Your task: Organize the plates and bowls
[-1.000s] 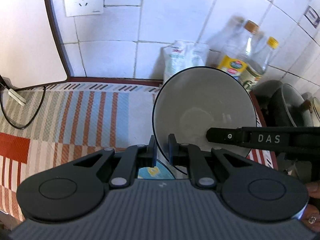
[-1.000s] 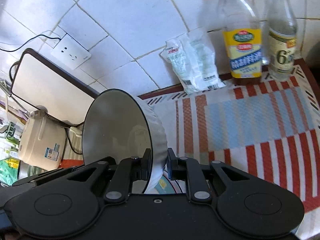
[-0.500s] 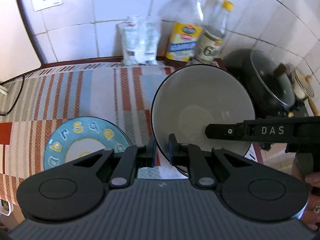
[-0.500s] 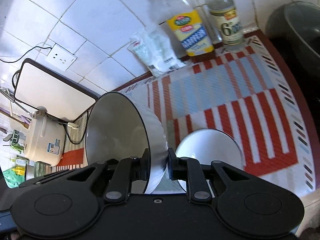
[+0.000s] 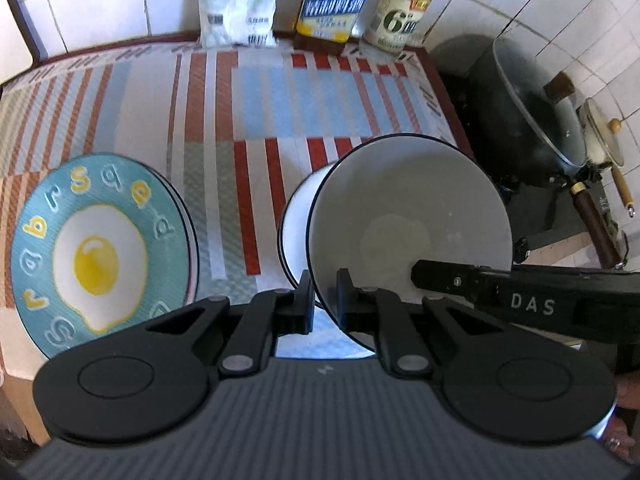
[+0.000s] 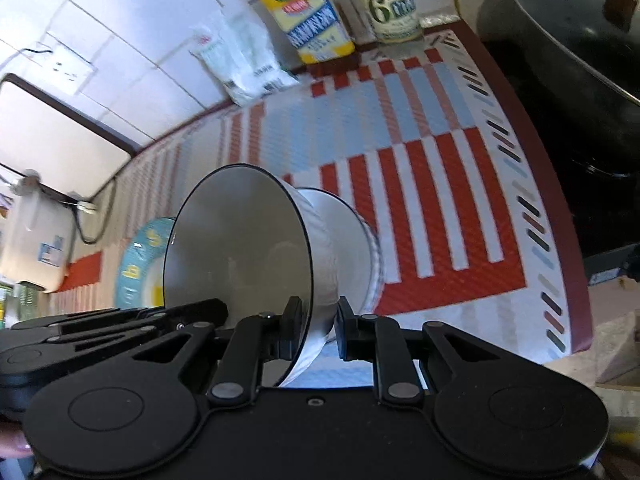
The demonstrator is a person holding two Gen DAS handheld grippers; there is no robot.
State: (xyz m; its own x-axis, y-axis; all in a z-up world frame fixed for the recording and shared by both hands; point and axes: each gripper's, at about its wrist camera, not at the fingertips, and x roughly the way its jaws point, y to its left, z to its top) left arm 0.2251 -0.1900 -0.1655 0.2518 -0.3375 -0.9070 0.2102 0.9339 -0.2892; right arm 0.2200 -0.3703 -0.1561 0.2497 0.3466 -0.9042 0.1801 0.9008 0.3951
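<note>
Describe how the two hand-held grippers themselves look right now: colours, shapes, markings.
Both are matte black with two round discs, linkage arms with silver pivots, and short flat pads. The left hand-held gripper has a grey ribbed body; the right hand-held gripper has white "DAS" lettering on its side.

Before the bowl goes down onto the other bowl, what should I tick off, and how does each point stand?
1. Left gripper clamps the bowl rim: ok.
2. Right gripper clamps the same bowl rim: ok.
3. Second bowl sits on the mat behind the held one: ok.
4. Held bowl level for nesting: not ok, it is tilted on edge.
5. Egg plate apart from the bowls: ok.
6. Contact between the two bowls: cannot tell, the held bowl hides it.
</note>
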